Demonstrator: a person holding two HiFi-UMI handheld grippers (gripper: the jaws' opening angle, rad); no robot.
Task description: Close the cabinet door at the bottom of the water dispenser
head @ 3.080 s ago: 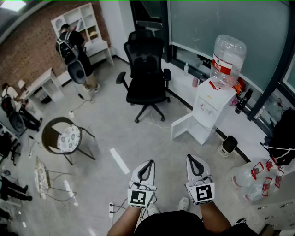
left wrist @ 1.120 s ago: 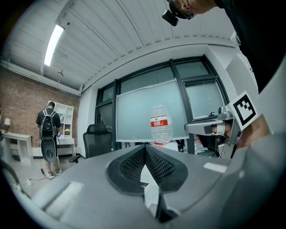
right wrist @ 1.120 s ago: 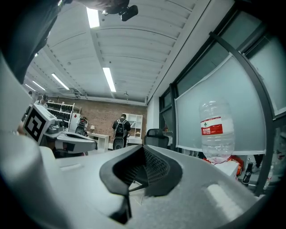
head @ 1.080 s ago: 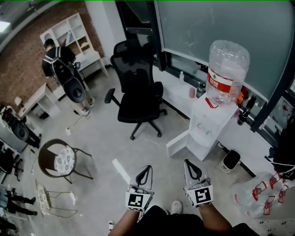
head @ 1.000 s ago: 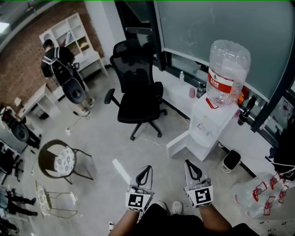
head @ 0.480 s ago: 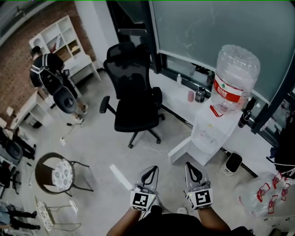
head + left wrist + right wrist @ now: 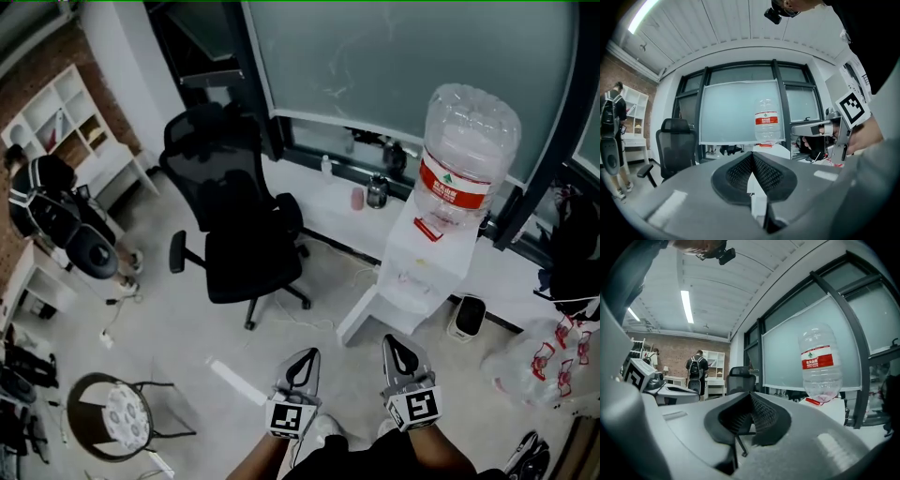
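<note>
The white water dispenser (image 7: 417, 253) stands by the window ledge, with a clear bottle (image 7: 466, 150) on top. Its bottom cabinet door (image 7: 359, 319) hangs open, swung out to the left over the floor. My left gripper (image 7: 307, 354) and right gripper (image 7: 390, 341) are held side by side just short of that door, both shut and empty. The left gripper view has its jaws (image 7: 752, 154) closed, with the bottle (image 7: 767, 124) straight ahead and the right gripper (image 7: 820, 129) beside it. Past the closed jaws (image 7: 751, 395) in the right gripper view, the bottle (image 7: 819, 364) is to the right.
A black office chair (image 7: 239, 239) stands left of the dispenser. A small white appliance (image 7: 466, 317) sits on the floor to its right, with bagged bottles (image 7: 553, 361) beyond. A white strip (image 7: 234, 382) lies on the floor; a round chair (image 7: 112, 417) and a person (image 7: 47, 202) are far left.
Both grippers and the head view have moved toward the dispenser, which now sits nearer and more central. The office chair and person have slid left. Both grippers stay shut.
</note>
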